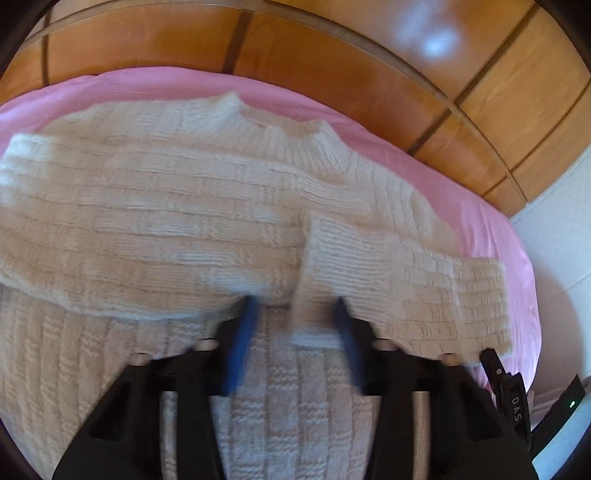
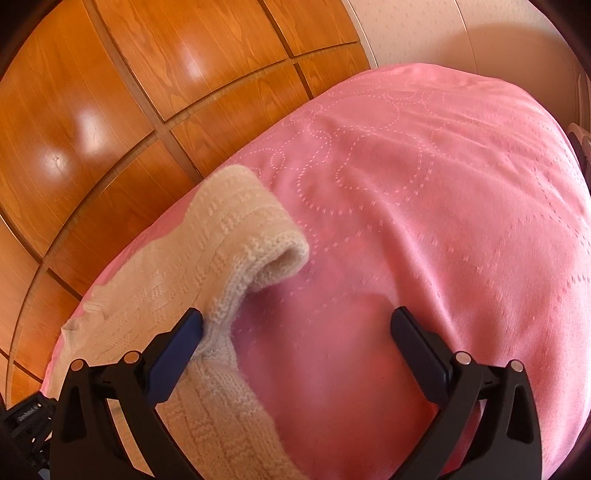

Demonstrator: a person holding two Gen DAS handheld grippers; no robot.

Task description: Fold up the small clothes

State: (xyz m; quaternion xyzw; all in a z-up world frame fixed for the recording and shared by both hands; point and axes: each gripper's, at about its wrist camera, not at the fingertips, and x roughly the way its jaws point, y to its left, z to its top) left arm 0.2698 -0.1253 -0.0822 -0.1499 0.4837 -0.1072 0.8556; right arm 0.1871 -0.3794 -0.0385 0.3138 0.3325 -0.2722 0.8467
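Note:
A cream knitted sweater [image 1: 177, 206] lies on a pink bedspread [image 1: 491, 236], collar at the far side, one sleeve folded across its body. My left gripper [image 1: 295, 314] hovers over the sweater with its blue pads apart, the cuff of the folded sleeve [image 1: 317, 291] lying between them; the view is blurred. In the right wrist view my right gripper [image 2: 299, 317] is wide open over the bedspread [image 2: 424, 206]. The sweater's other sleeve [image 2: 240, 236] curls beside its left finger [image 2: 177, 347], touching it.
A wooden panelled wardrobe [image 1: 332, 48] runs along the far side of the bed, also in the right wrist view [image 2: 110, 92]. A white wall [image 2: 461, 33] stands at the far right. A black strap and device [image 1: 517, 391] sit at the lower right.

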